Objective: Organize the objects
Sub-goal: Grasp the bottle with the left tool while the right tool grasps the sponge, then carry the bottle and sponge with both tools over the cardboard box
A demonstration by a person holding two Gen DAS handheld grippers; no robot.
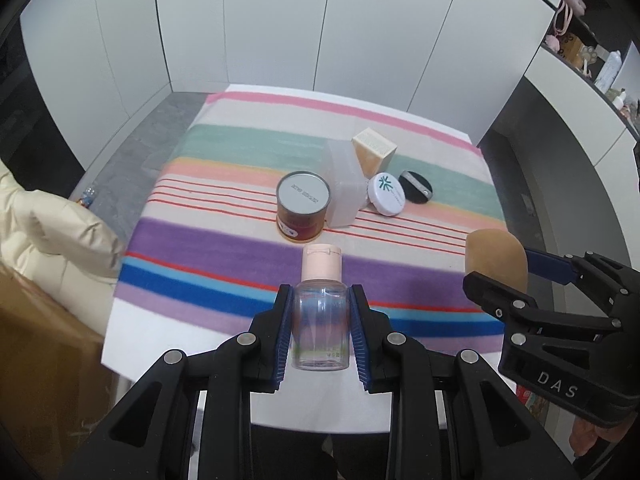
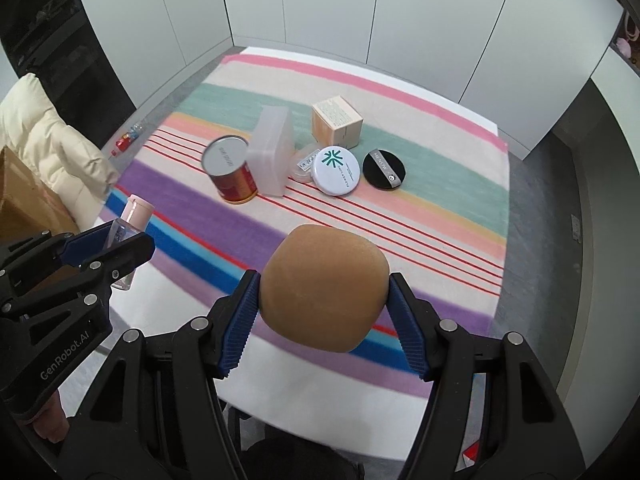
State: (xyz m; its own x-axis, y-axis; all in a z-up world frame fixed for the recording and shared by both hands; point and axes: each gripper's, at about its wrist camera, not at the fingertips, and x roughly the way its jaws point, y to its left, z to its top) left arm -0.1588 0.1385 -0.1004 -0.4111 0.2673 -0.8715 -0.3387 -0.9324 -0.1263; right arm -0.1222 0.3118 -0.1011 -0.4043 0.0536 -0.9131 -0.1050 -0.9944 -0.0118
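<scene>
1. A small clear bottle with a pink flip cap (image 1: 320,312) is pinched between the ribbed blue pads of the left gripper (image 1: 320,328), cap pointing away from the hand; the grip sits on the clear body below the cap

2. A tan makeup sponge (image 2: 324,288) is squeezed across its widest part by the right gripper (image 2: 324,316), its jaws pressed in on either side

3. Both items are held clear above the striped cloth (image 1: 224,240), over its near edge, well apart from the cluster further back

4. That cluster is made up of a red tin with a grey lid (image 1: 303,210), a frosted plastic case (image 1: 344,188) just beside it, a beige carton (image 1: 374,152) behind, a white round compact (image 1: 386,194) and a black powder puff (image 1: 416,186)

5. It is judged that both items are being carried toward a place in the arrangement; the bottle would best be kept level so it does not slip through the pads

6. The sponge should be gripped no harder, since it deforms, and should be released only once it is resting on the cloth

7. A landing spot clear of the tin should be chosen, as it could be knocked over
</scene>
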